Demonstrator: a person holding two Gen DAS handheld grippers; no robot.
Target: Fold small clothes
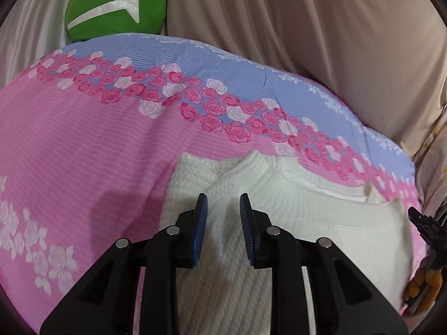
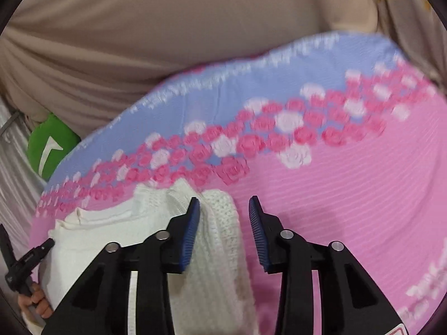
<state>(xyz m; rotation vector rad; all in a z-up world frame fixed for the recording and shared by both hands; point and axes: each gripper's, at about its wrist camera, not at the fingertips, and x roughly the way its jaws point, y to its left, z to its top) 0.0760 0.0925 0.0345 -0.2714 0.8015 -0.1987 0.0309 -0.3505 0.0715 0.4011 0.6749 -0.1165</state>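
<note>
A small white knitted sweater [image 1: 307, 217] lies on a pink and blue rose-print bedsheet [image 1: 83, 150]. Its ribbed collar points away from me and one part is folded over the body. My left gripper [image 1: 223, 226] is open, with its blue pads above the sweater's left part and nothing between them. In the right wrist view the sweater [image 2: 218, 240] has a knitted sleeve running between the fingers. My right gripper [image 2: 225, 230] is open over that sleeve, above the sweater's right edge. The right gripper also shows at the right edge of the left wrist view [image 1: 427, 226], and the left gripper at the left edge of the right wrist view [image 2: 25, 262].
A green plush cushion [image 1: 117, 5] with a white mark lies at the far edge of the bed. Beige draped fabric [image 1: 321, 28] rises behind the bed. The pink sheet [image 2: 349, 209] stretches to the right of the sweater.
</note>
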